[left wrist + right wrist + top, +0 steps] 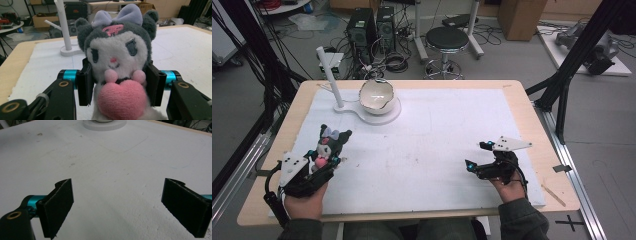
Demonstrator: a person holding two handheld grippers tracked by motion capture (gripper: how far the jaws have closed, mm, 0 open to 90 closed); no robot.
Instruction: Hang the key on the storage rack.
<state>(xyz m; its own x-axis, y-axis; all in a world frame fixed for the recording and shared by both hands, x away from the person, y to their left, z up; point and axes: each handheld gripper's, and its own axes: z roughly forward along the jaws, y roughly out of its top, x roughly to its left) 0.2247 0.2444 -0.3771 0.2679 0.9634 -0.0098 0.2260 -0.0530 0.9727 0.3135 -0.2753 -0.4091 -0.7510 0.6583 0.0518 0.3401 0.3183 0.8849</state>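
Observation:
A plush toy point(328, 142) with a dark hood, a lilac bow and a pink heart stands at the left of the white mat point(422, 150). My left gripper point(323, 159) is shut on its body; in the left gripper view the toy point(117, 57) faces the camera, pinched between the two black pads point(86, 82). My right gripper point(477, 156) rests low over the mat at the right, jaws wide apart with nothing between them. The right gripper view shows its gripper point(123, 205) open above the bare mat point(110, 165).
A cracked white bowl point(376, 95) sits on a round white base point(382, 112) at the back, beside a white upright post point(331, 77). The post point(63, 25) also rises behind the toy. A stool point(447, 40) and computer towers point(362, 27) stand beyond the table.

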